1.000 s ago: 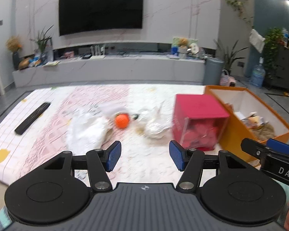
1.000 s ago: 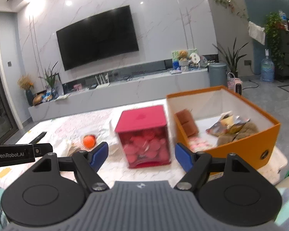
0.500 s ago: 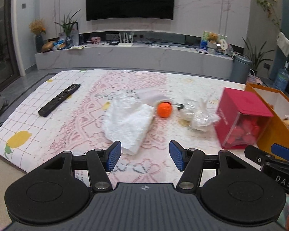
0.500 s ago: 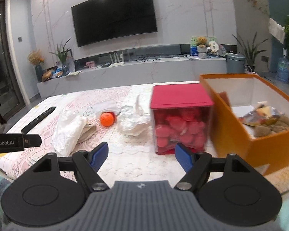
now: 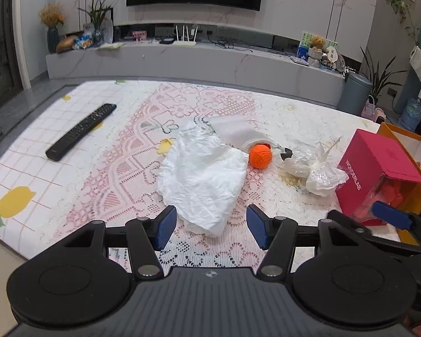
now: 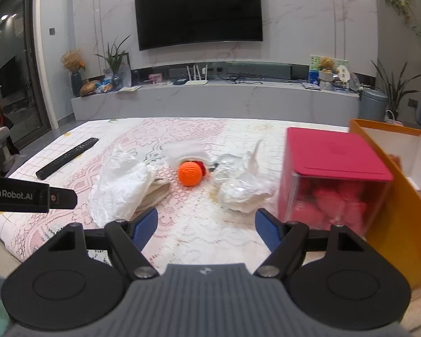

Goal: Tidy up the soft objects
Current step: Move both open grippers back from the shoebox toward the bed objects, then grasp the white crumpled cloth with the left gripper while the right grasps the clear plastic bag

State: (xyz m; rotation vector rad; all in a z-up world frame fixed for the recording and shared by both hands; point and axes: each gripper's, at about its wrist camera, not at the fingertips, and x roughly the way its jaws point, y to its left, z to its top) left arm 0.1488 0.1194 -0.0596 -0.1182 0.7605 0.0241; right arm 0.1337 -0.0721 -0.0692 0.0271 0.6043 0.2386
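Landmark: orange crochet ball (image 5: 260,156), sitting mid-bench on the lace cloth (image 5: 143,168).

Left tongs (image 5: 211,229) spread wide, nothing between the blue pads; they hang over the bench edge nearest the camera, w/ the near tip of the crumpled white bag (image 5: 203,181) showing between them. That bag lies just left of the ball, touching or nearly so. A white rolled piece (image 5: 240,133) sits right behind the ball.

Clear plastic bundle (image 5: 313,167) is just right of the ball. Further right: pink box (image 5: 377,163), then the orange bin (image 5: 401,134) beside it, cut off by the frame.

Right tongs (image 6: 206,229) also wide, empty, on the near side of the ball. Black remote (image 5: 81,132) far left of the ball, well apart.
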